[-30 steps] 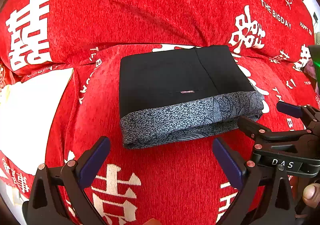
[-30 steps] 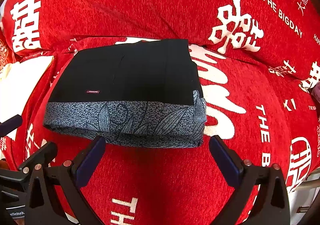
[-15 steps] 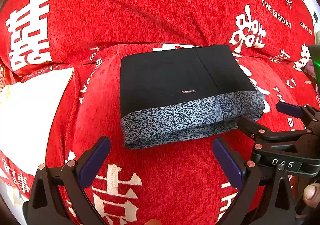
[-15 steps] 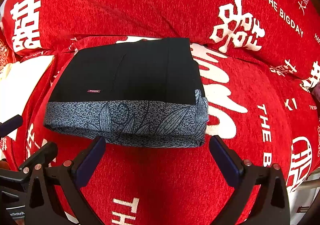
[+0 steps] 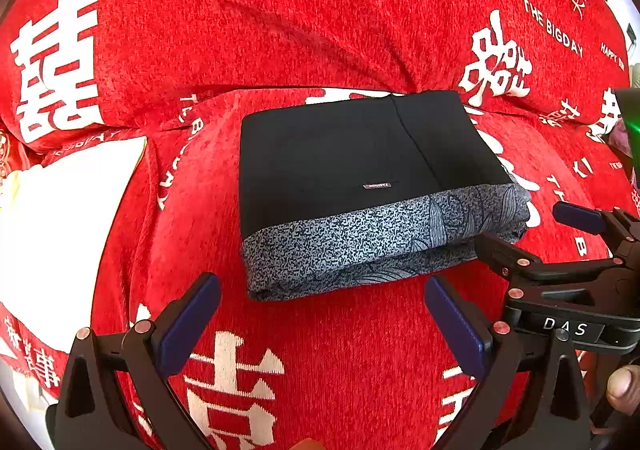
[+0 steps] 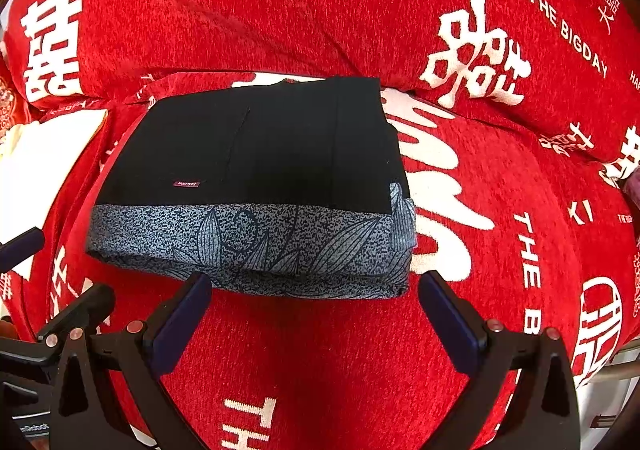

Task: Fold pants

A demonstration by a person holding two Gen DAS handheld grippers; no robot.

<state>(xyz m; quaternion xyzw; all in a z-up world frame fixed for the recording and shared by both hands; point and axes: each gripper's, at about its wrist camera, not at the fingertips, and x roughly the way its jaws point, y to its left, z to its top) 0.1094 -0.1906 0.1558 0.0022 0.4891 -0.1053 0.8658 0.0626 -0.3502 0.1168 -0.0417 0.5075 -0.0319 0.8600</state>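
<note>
We see the pants (image 5: 360, 162) as matt black cloth, smooth, w/ a grey speckled leaf-print band that looks slightly coarser. The red cover (image 5: 320, 30) under them is nubby, chenille-like fabric w/ white woven lettering. Left tool (image 5: 320, 314): matt black plastic arms, dark blue rubbery-looking pads (image 5: 188, 324), small shiny metal rivets; right tool (image 6: 316, 312) looks the same.

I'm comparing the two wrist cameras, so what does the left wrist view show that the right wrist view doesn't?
Only the left wrist view: the right gripper with its DAS label, and a fingertip.
Only the right wrist view: a round white emblem on the cover.
Both: the folded pants on the red cover, with each camera's own jaws open and empty.
</note>
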